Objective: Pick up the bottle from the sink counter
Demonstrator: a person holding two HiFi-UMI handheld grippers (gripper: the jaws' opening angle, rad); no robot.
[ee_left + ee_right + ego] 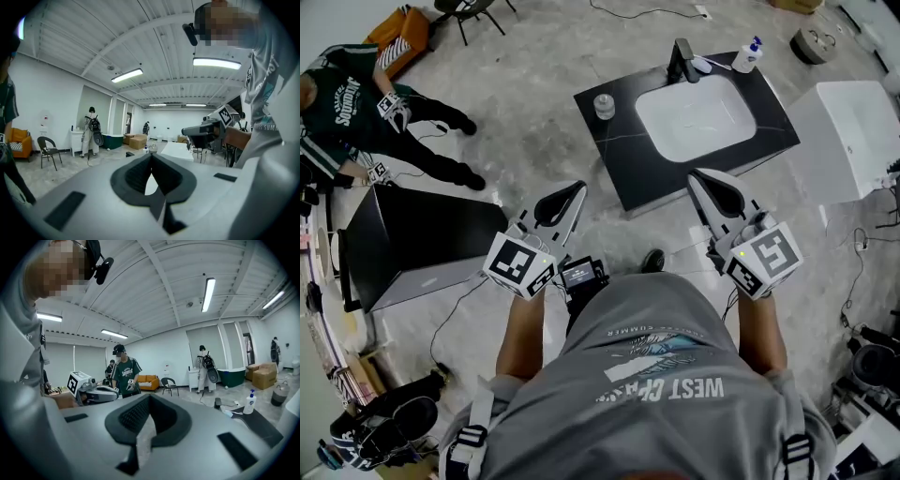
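A person in a grey T-shirt [666, 375] stands short of a black sink counter [623, 159], the left gripper [577, 190] and the right gripper [698, 178] both held out level with their jaws closed tip to tip on nothing. The bottle [748, 54], a white pump type with a blue head, stands upright at the counter's far right corner, right of the faucet [682, 61] and well apart from both grippers. A small jar [605, 105] sits on the counter's left side. The reach has yet to reach the counter. The right gripper looks better placed for the pick: it should open before arriving, go in to the right of the faucet, close on the bottle's body below the pump and lift straight up so the bottle does not tip. The T-shirt carries "SUMMER" and "WEST" above further letters that fold out of sight. A bystander [356, 103] at far left wears a green jersey whose white lettering looks like "Squadron". The bottle's label is too small to read.
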